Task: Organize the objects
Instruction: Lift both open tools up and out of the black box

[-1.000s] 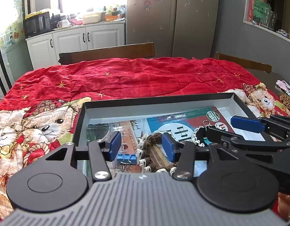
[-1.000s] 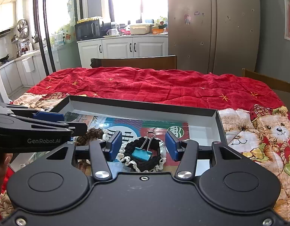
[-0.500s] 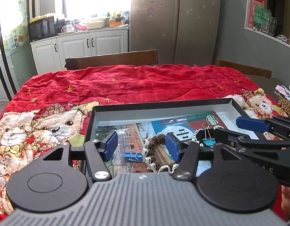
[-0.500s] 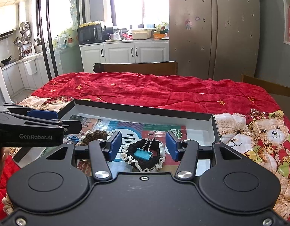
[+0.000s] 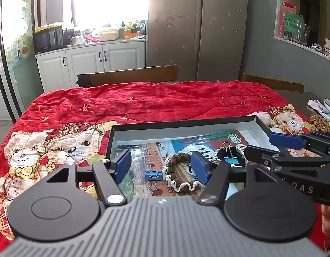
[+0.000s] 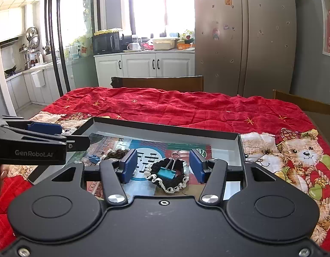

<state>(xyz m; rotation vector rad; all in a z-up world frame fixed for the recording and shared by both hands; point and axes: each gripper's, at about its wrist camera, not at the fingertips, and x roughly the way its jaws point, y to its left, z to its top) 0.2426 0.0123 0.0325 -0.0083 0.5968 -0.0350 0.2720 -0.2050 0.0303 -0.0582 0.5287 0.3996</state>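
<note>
A black box (image 5: 186,124) with a white inside lies on the red bear blanket. On the printed sheets in it lie a blue binder clip (image 5: 153,175), a brown lace-edged scrunchie (image 5: 179,167) and a black scrunchie (image 6: 165,182) with a teal binder clip (image 6: 166,172) on top. My left gripper (image 5: 160,165) hovers above the blue clip and brown scrunchie, its jaws opening with nothing between them. My right gripper (image 6: 162,167) stands open over the black scrunchie without touching it. Each gripper shows in the other's view: the right gripper (image 5: 272,146) and the left gripper (image 6: 62,136).
The red blanket (image 5: 165,102) covers the table beyond the box. Two wooden chair backs (image 5: 130,75) stand at the far edge. Brown pellets and pale items (image 5: 321,122) lie at the table's right edge. A hand (image 5: 329,220) shows at the lower right.
Both grippers have drawn up and back from the box, so more of the room shows. The left jaws stand wider. The clips and scrunchies have stayed where they lay.
</note>
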